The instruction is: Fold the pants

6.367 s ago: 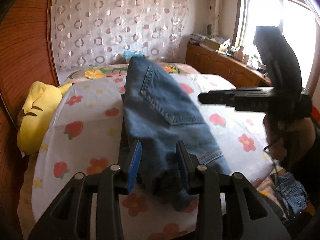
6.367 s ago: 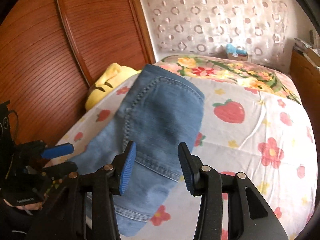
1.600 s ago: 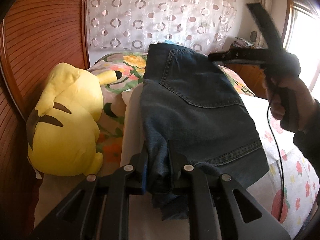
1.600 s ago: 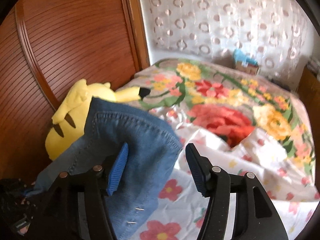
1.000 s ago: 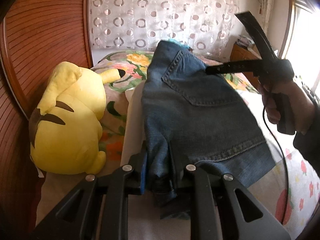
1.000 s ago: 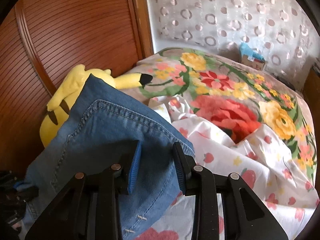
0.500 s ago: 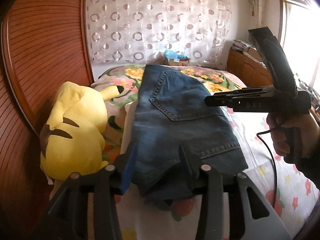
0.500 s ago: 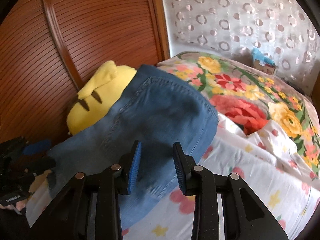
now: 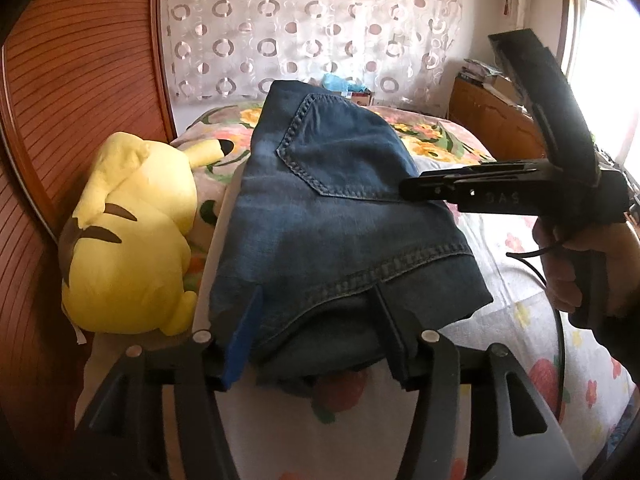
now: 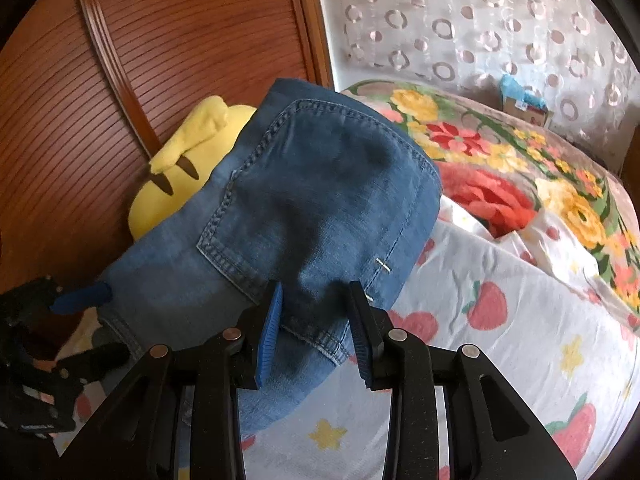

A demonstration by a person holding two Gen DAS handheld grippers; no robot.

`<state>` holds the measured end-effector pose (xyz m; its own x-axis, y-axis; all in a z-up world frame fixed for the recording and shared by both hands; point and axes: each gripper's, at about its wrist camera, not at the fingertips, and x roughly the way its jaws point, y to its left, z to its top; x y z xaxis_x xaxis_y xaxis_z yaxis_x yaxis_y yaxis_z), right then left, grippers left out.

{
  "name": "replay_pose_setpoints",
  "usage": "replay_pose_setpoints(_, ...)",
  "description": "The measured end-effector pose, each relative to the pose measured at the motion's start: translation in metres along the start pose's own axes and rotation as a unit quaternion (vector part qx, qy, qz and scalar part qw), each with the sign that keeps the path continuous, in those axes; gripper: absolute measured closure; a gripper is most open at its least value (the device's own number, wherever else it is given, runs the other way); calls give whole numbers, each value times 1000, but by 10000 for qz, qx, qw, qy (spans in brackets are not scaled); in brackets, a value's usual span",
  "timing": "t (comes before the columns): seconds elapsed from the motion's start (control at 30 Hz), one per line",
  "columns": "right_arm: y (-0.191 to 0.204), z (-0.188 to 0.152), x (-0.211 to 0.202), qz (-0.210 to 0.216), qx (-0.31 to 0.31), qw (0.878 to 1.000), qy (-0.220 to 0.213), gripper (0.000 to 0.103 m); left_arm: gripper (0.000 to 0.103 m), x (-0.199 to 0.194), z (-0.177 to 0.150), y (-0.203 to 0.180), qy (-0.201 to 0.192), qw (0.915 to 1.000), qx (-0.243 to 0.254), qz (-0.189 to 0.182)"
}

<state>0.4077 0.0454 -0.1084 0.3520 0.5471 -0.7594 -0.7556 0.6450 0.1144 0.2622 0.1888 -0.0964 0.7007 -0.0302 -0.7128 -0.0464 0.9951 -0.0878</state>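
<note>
The left gripper (image 9: 316,332) has just been opening, its jaws now spread clear of the folded jeans (image 9: 332,216) lying between them on the bed (image 9: 520,320), while the right gripper (image 10: 316,328), part-spread above the denim, risks snagging the top fold and dragging it loose if it withdraws low.

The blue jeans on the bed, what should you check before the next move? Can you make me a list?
1. Folded blue denim jeans lie on the flowery bed sheet: ok.
2. Left tool let go: ok, its jaws have just been opening, with the jeans' edge loose between them.
3. Right tool free of the denim: cannot tell; it stands partly open over the jeans.
4. Yellow plush toy out of the way: not ok, it lies right against the jeans.
5. Fold neat: not ok, a lower layer sticks out at the near edge.
6. Black cable clear of the jeans: ok.
</note>
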Motion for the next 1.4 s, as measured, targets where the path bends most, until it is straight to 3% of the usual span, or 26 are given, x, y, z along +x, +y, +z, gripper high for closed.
replay_pose_setpoints(0.17,5,-7,-21,-132,-29,9998,-136,71,46,-10,-2,-4,-50,10000,-19,14)
replay_pose_setpoints(0.53,6,-31,-116,-423,168,9954,-846,69,45,-66,0,-32,-521,9986,80,91)
replay_pose_setpoints(0.9,19,-62,-197,-662,104,9876,-1420,51,44,-129,1,-69,-992,9942,331,260)
replay_pose_setpoints(1.07,25,-76,-219,-695,64,9852,-1565,49,44,-147,-2,-83,-1101,9925,364,395)
replay_pose_setpoints(1.23,26,-89,-236,-720,51,9836,-1650,49,44,-158,-6,-96,-1139,9926,372,219)
replay_pose_setpoints(1.4,23,-104,-247,-747,135,9826,-1693,46,44,-166,-14,-114,-1199,9911,501,285)
